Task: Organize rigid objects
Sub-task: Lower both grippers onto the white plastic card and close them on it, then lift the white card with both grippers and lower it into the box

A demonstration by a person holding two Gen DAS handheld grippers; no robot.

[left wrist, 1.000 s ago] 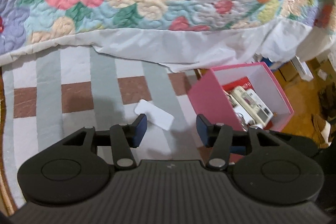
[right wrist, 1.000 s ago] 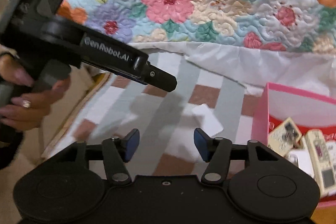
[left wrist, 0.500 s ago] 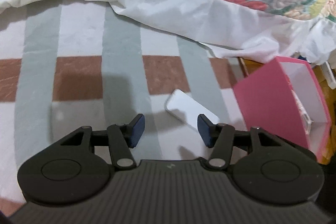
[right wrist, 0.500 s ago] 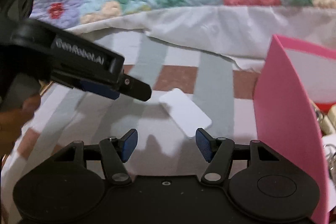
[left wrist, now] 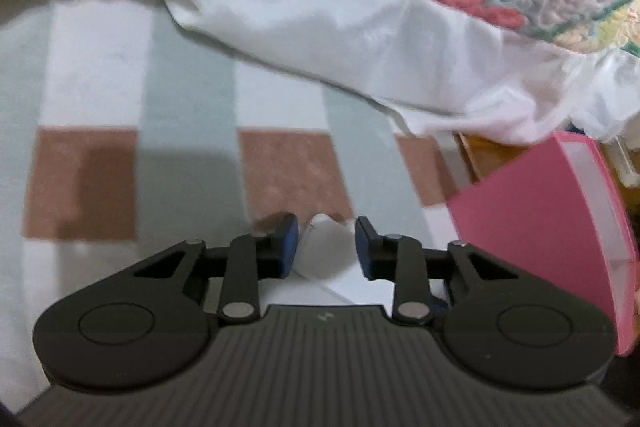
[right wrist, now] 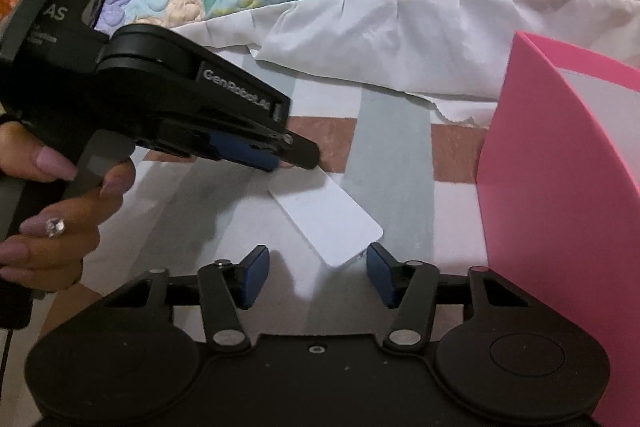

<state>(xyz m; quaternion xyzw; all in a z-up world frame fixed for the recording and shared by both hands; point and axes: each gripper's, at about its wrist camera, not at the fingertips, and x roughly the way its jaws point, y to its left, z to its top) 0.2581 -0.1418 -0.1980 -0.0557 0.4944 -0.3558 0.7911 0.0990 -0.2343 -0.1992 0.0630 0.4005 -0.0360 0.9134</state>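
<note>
White flat card [right wrist: 326, 221] lies on striped bedsheet [right wrist: 388, 163], just left of pink box [right wrist: 560, 195]. Long axis runs diagonally, far-left to near-right. Left gripper [left wrist: 325, 243] nearer: jaws partly open, straddling card's far-left end (contact unclear, nothing gripped yet). Right gripper [right wrist: 318, 277] jaws wide open, empty, card's near corner just ahead. Likely next: left closes on card.

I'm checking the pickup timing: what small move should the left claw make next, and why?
Probably close the left claw on the white card. Its jaws stand open on either side of the card's end on the rug, with the pink box waiting to the right.
</note>
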